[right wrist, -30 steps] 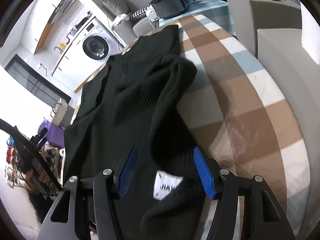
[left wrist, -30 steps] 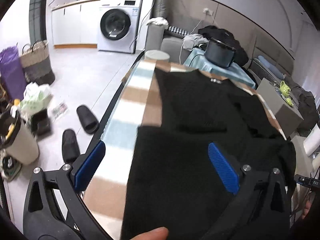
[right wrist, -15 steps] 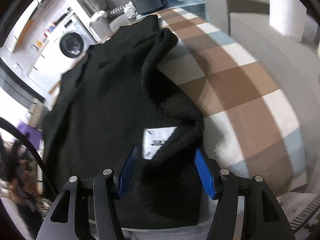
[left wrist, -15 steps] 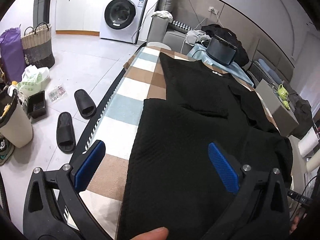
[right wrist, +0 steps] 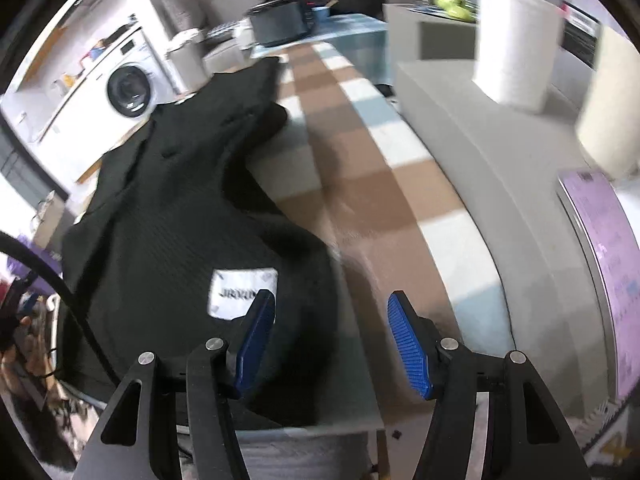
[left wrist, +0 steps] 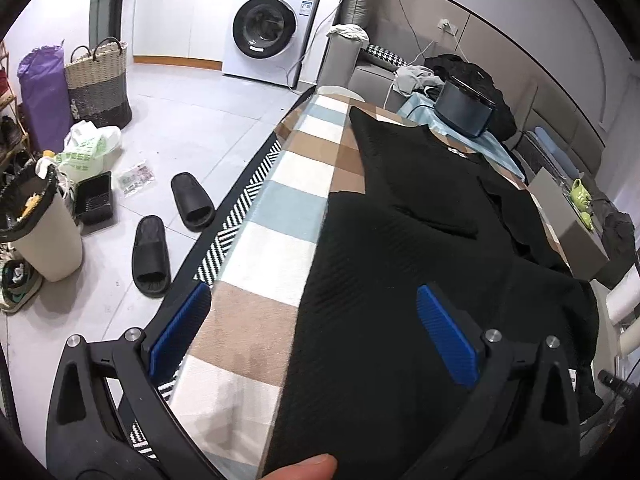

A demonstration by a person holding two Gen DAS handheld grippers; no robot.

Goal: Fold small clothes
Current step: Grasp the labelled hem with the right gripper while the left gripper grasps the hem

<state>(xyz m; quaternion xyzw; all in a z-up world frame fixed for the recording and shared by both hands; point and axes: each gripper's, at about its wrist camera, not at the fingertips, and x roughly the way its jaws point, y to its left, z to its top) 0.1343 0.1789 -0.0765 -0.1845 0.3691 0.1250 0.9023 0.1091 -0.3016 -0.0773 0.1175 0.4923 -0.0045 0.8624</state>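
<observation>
**Black garment spread on the checked table, both tongs spread wide**

A black knit garment (left wrist: 420,264) lies along a table covered with a checked cloth (left wrist: 280,208) of brown, white and pale blue squares. In the right wrist view the garment (right wrist: 168,216) shows a white label (right wrist: 242,294) with dark lettering too blurred to read, just ahead of the inner blue pad, and one rumpled part bulges toward the bare cloth (right wrist: 360,168).

The left gripper (left wrist: 314,334) is wide apart and holds nothing: the garment's near edge runs between its pads, one pad over the black fabric and the other beyond the table's edge, above the floor. A fingertip (left wrist: 304,468) shows at the bottom of that view.

The right gripper (right wrist: 332,344) is likewise spread and empty, one pad over the garment near the label, the other over the cloth beside the garment's edge.

Farther ahead of the left tongs stands a washing machine (left wrist: 268,28). Off to its outer side, on the floor, lie two black slippers (left wrist: 172,236), with a woven basket (left wrist: 98,80) and a bin (left wrist: 40,228) nearby. Outward of the right tongs, a white paper roll (right wrist: 516,36) stands upright on a grey surface.
</observation>
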